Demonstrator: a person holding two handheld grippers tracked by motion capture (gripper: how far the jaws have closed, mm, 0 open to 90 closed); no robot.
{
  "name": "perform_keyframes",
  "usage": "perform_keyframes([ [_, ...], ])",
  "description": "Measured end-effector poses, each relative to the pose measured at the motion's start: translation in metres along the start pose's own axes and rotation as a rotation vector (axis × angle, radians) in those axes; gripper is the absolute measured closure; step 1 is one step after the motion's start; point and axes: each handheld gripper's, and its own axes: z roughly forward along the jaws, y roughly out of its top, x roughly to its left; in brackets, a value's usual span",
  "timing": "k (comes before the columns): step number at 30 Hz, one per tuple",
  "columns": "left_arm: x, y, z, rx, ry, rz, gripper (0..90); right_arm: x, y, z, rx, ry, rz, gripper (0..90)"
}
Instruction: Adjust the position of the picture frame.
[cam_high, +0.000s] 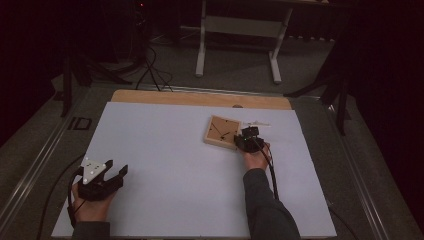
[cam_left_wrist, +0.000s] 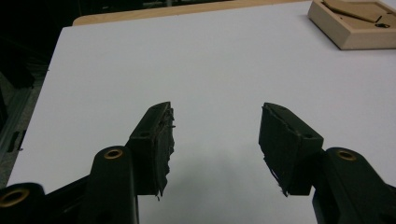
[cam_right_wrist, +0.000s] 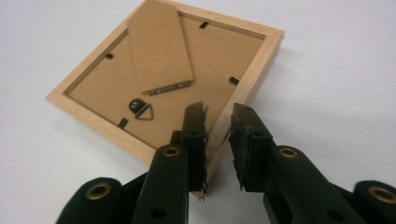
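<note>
The high view looks forward and down from above the person's side, far off, taking in the whole white rectangular tabletop sheet. The left gripper view sits low, facing the square pale wooden picture frame at 1 o'clock (distant). The right gripper view shares that frame, close, at 12 o'clock.

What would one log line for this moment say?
right hand-held gripper: jaws astride picture frame edge, contact unclear | left hand-held gripper: open, idle | frame: face-down on white table
</note>
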Motion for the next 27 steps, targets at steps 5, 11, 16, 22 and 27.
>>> perform_keyframes([
  [5, 0.000, 0.000, -0.001, -0.007, 0.005, 0.001, 44.7, 0.004, 0.000, 0.000, -0.001, -0.010, -0.030, 79.4],
  [11, -0.001, 0.001, 0.001, -0.012, 0.007, 0.001, 44.9, 0.009, -0.001, -0.001, 0.004, -0.023, -0.062, 80.4],
  [16, -0.003, 0.002, -0.001, -0.025, 0.007, 0.016, 45.0, 0.016, -0.002, -0.003, 0.014, -0.044, -0.109, 80.9],
  [22, -0.002, 0.002, -0.001, -0.035, 0.013, 0.004, 45.0, 0.020, -0.003, -0.004, 0.018, -0.042, -0.134, 81.0],
  [27, -0.002, 0.002, -0.002, -0.039, 0.018, 0.014, 45.0, 0.024, -0.005, -0.006, 0.023, -0.035, -0.170, 81.1],
])
